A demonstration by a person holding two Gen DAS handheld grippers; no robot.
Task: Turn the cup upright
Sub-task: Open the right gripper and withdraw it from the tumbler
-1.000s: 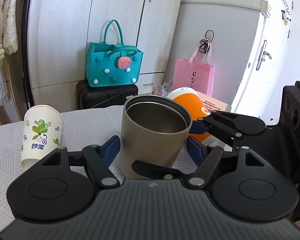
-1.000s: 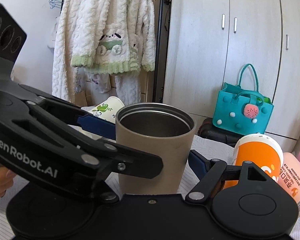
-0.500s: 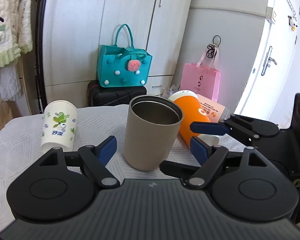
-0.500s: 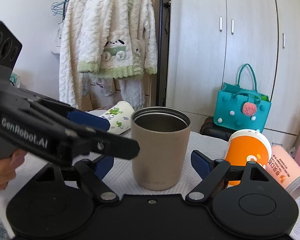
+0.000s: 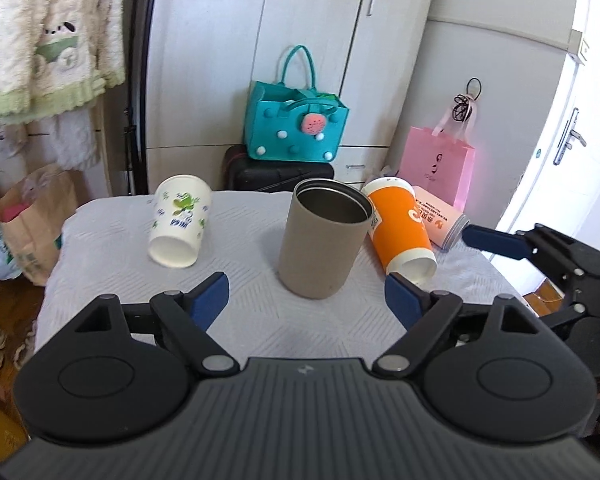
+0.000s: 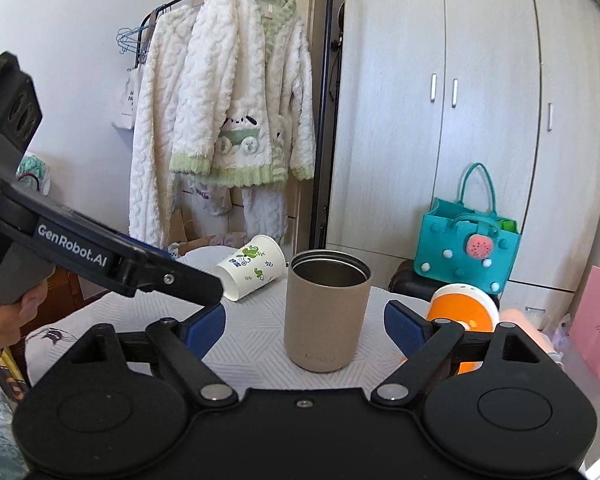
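Note:
A tan metal cup (image 5: 320, 240) stands upright, mouth up, on the white cloth-covered table (image 5: 112, 248); it also shows in the right wrist view (image 6: 326, 316). My left gripper (image 5: 306, 300) is open and empty, a little short of the cup. My right gripper (image 6: 304, 322) is open and empty, also short of the cup. The right gripper's fingers (image 5: 496, 240) show at the right of the left wrist view. The left gripper's body (image 6: 100, 256) crosses the left of the right wrist view.
A white paper cup with green leaves (image 5: 180, 220) lies tilted at the left. An orange cup (image 5: 400, 228) and a pink cup (image 5: 440, 220) lie on their sides at the right. A teal bag (image 5: 296, 128) and pink bag (image 5: 440, 164) stand behind the table.
Both grippers have let go of the tan cup and drawn back from it. The cup stays upright on the table.

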